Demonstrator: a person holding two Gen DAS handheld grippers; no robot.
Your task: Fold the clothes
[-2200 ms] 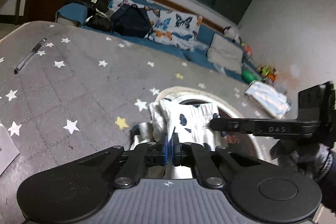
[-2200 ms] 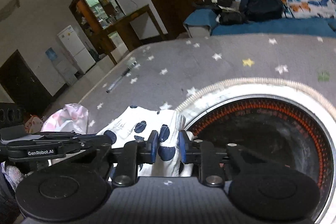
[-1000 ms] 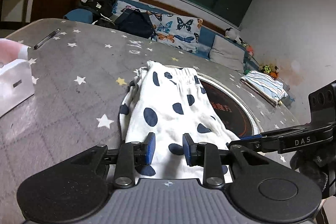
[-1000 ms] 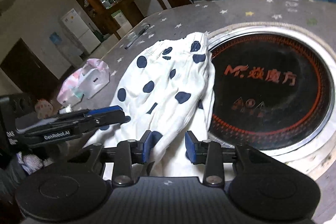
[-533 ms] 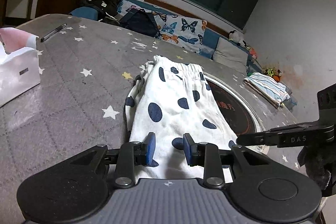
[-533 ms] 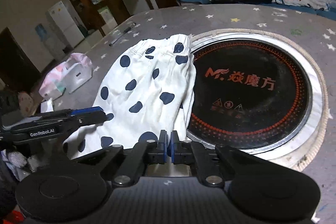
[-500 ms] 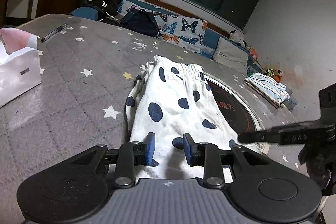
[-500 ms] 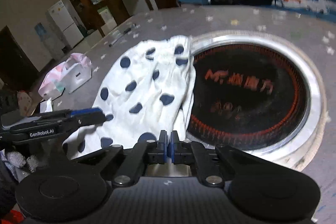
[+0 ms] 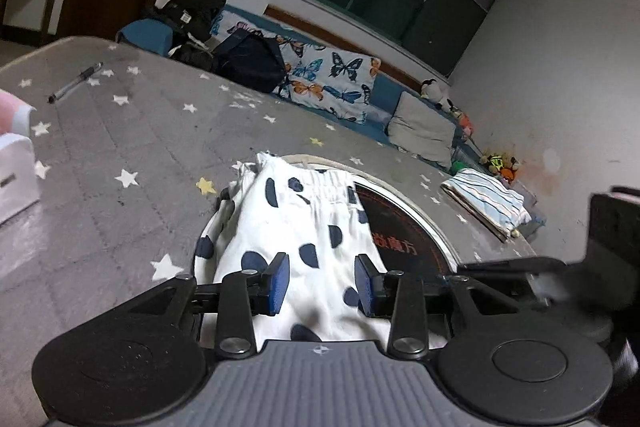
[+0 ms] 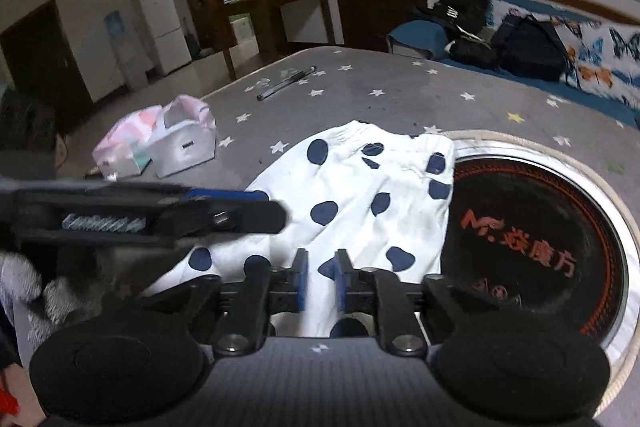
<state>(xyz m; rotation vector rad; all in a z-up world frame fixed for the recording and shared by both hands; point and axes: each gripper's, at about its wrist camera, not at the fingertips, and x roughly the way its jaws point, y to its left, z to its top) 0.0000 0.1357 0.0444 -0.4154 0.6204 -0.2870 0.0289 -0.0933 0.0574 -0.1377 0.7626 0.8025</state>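
Nearest us, our left gripper has just been opening, its blue pads standing apart over the near hem of the white cloth shorts with navy spots without pressing it, while our right gripper has its jaws a narrow gap apart, having just opened, with the cloth below between them but not pinched. The shorts lie flat on the grey star-printed table, their right edge overlapping the round black cooktop with orange lettering. Farther off, a pen lies near the far left edge, a white tissue box by the left edge, and a striped folded cloth at the far right edge.
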